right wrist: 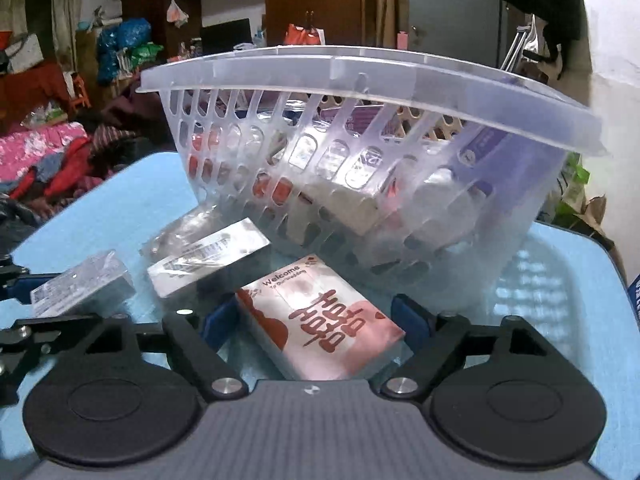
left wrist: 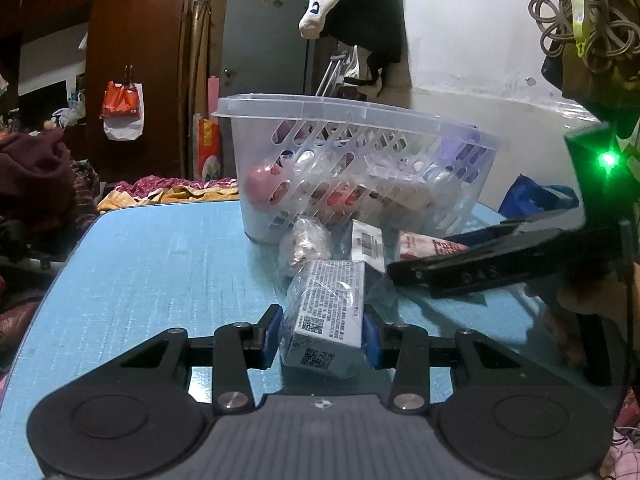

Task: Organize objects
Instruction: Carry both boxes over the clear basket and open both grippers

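Pads of my left gripper (left wrist: 322,338) clamp the wrapped white box (left wrist: 326,312) at six o'clock of the basket (left wrist: 360,120) — lift it clear. My right gripper (right wrist: 316,322) straddles the pink wedding box (right wrist: 320,320), jaws apart — centre, then squeeze.

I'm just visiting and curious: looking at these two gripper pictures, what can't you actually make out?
- Basket contents: both views, blurred by its frosted slotted wall.
- Small print on the white box in the left gripper: left view, too small.
- Red-and-white packet between the right gripper pads: right view, near end hidden by the gripper body; contact unclear.
- Wrapped bundle: left view, blurred.
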### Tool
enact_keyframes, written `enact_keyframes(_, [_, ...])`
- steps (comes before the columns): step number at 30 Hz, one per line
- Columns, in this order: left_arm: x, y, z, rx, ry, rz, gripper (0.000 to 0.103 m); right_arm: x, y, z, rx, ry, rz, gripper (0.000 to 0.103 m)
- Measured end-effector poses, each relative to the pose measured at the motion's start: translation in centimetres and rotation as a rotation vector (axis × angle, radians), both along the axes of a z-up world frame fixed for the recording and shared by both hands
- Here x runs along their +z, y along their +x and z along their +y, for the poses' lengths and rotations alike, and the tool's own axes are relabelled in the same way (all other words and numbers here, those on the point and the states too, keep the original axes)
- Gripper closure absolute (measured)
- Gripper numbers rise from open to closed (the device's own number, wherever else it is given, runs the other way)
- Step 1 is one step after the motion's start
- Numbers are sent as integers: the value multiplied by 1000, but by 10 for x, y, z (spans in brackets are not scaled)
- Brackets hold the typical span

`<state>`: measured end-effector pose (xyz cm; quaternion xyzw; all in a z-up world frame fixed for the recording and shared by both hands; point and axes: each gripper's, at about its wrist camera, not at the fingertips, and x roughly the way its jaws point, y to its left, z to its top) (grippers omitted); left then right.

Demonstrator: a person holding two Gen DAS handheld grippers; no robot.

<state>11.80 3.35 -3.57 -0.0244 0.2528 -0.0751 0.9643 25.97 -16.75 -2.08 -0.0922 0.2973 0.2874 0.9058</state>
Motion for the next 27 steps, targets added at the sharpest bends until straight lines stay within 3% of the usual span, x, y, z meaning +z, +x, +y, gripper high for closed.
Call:
enact_keyframes(7, [2,-9,4,-10,-21,-69,58,7,-27,-39,-12,117,-68,19])
enact_keyframes(14, [6,-17,3,-11,-12,-130,58,18,-35,-40,-7,176,-135,19])
enact_keyframes(18, [44,-13,3,-32,-51,-224,58,53,-56,-45,40,266,-223,19])
enact_keyframes(20, [81,3,2,-40,-67,-272,58,88,-60,-42,48,277,-337,19])
enact_keyframes(23, [129,52,0,-23,-59,-267,58,136,-35,-27,46,218,-449,19])
enact_keyframes(27, [143,122,-1,0,-58,-131,57,152,28,-5,45,110,-409,18])
